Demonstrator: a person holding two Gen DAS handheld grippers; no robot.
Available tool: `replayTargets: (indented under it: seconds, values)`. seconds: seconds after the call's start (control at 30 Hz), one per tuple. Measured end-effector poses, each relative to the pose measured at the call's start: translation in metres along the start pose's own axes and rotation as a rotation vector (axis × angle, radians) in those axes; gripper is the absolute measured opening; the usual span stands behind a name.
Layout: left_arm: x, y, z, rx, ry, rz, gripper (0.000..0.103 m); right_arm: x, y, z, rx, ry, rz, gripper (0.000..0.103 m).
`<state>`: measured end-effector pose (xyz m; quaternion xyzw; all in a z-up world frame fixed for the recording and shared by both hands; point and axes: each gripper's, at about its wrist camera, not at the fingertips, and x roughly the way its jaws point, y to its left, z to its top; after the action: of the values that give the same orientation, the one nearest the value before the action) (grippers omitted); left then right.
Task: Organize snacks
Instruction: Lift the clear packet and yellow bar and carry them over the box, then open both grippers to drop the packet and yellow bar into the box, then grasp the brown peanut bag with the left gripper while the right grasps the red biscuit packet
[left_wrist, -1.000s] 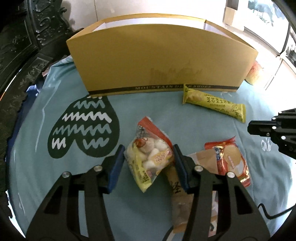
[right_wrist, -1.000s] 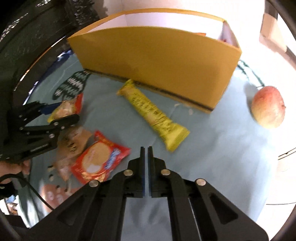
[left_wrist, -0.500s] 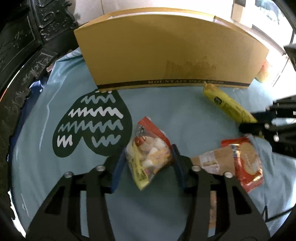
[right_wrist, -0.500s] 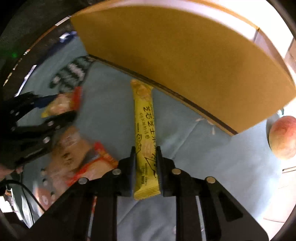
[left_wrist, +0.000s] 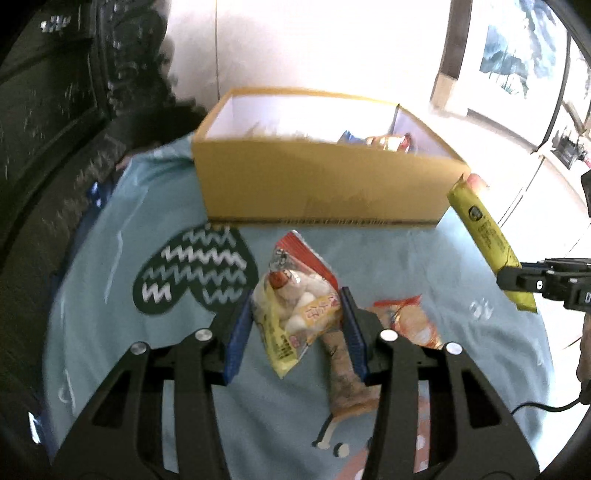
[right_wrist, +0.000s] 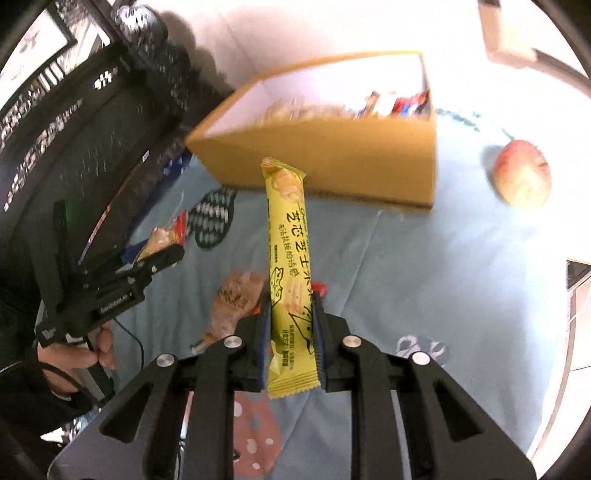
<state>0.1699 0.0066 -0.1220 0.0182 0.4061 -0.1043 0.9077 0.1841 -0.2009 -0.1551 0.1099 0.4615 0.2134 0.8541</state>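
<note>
where both lay flat before, yellow snack bar (right_wrist: 289, 254) and candy bag (left_wrist: 295, 306) aloft

The packets inside the cardboard box (left_wrist: 325, 177) are blurred and half hidden behind its front wall; their kinds cannot be told. The left gripper (left_wrist: 297, 325) covers part of the brown packet (left_wrist: 343, 384) and the red packet (left_wrist: 410, 321). The dark furniture (right_wrist: 74, 122) is smeared.

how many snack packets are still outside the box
4: the long yellow bar wrapper in the right gripper, the clear candy bag in the left gripper, a brown pouch and red-orange packet on the cloth. Others may be hidden.
</note>
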Motion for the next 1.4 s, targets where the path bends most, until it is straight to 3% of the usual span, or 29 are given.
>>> replayTargets:
  seconds: [0.2,0.4,0.63,0.73,0.8,0.83,0.87,0.9,0.97,1.2,1.4]
  values:
    - [-0.036,-0.013,0.054,0.007,-0.116,-0.015,0.046,-0.067,0.008,0.047,-0.014,-0.171,-0.035,0.02]
    - [-0.046,-0.021,0.116,0.017,-0.186,-0.018,0.046,-0.12,0.02,0.094,-0.059,-0.271,-0.063,0.02]
    - [-0.017,-0.026,0.176,0.035,-0.197,0.02,0.047,-0.109,0.032,0.147,-0.119,-0.313,-0.125,0.02]
    - [0.011,-0.018,0.196,-0.009,-0.173,0.047,0.05,-0.095,0.027,0.167,-0.105,-0.325,-0.187,0.02]
    - [0.031,-0.012,0.2,-0.049,-0.143,0.072,0.071,-0.075,0.027,0.181,-0.114,-0.296,-0.237,0.028]
    - [0.039,-0.01,0.2,-0.062,-0.121,0.091,0.091,-0.062,0.028,0.186,-0.136,-0.269,-0.293,0.047]
    - [0.048,-0.007,0.199,-0.076,-0.095,0.126,0.091,-0.054,0.031,0.188,-0.159,-0.249,-0.339,0.055]
    - [0.051,-0.006,0.197,-0.082,-0.087,0.129,0.091,-0.052,0.033,0.186,-0.176,-0.25,-0.353,0.055]
    - [0.052,-0.004,0.191,-0.075,-0.087,0.121,0.091,-0.055,0.035,0.179,-0.183,-0.268,-0.316,0.058]
    - [0.04,-0.007,0.166,-0.04,-0.065,0.125,0.091,-0.062,0.014,0.138,-0.11,-0.233,-0.26,0.058]
    - [0.03,-0.015,0.121,-0.038,-0.014,0.104,0.091,-0.067,0.016,0.095,-0.072,-0.197,-0.214,0.058]
